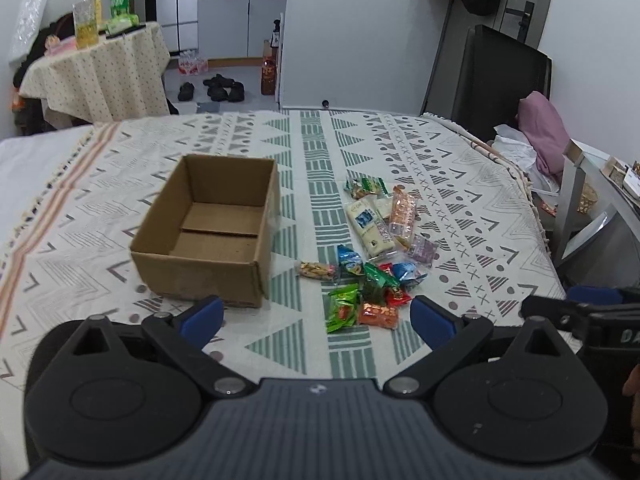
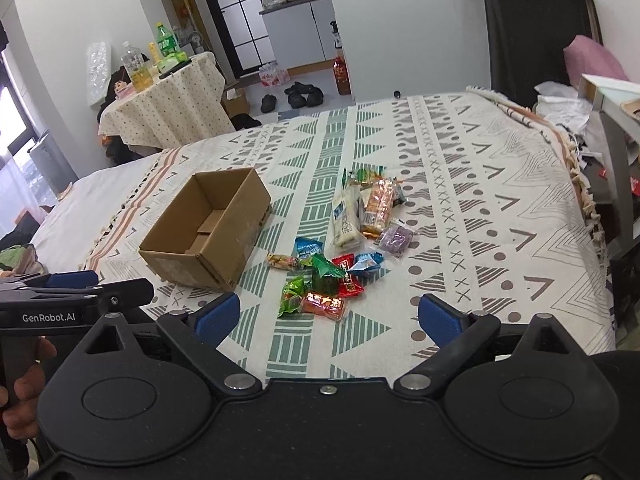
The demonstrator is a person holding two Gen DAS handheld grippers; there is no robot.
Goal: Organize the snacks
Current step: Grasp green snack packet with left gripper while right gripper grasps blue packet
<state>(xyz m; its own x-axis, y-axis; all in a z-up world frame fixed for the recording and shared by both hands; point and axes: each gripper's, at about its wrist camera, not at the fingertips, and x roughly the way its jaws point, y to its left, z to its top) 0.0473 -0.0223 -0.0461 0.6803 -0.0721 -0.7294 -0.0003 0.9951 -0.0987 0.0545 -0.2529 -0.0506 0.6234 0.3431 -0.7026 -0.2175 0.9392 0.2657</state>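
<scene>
- Left gripper (image 1: 316, 322): lower centre of the left wrist view, blue pads (image 1: 202, 316) spread wide, released, nothing between them
- Right gripper (image 2: 328, 316): lower centre of the right wrist view, jaws released and empty, above the patterned cloth (image 2: 480, 200)
- Cardboard box (image 1: 208, 228): left of centre in both views, top open, interior bare, resting on the cloth
- Snacks (image 1: 376, 248): loose cluster just right of the box, centre of frame, none inside the box
- Long white packet (image 2: 346, 216): upper part of the cluster, with an orange packet (image 2: 378, 204) just beside it on the right
- Green wrapper (image 2: 292, 298) and red-orange wrapper (image 2: 326, 306): nearest edge of the cluster, touching each other, just ahead of the right gripper
- Round side table (image 1: 100, 68): upper left of frame, bottles on top
</scene>
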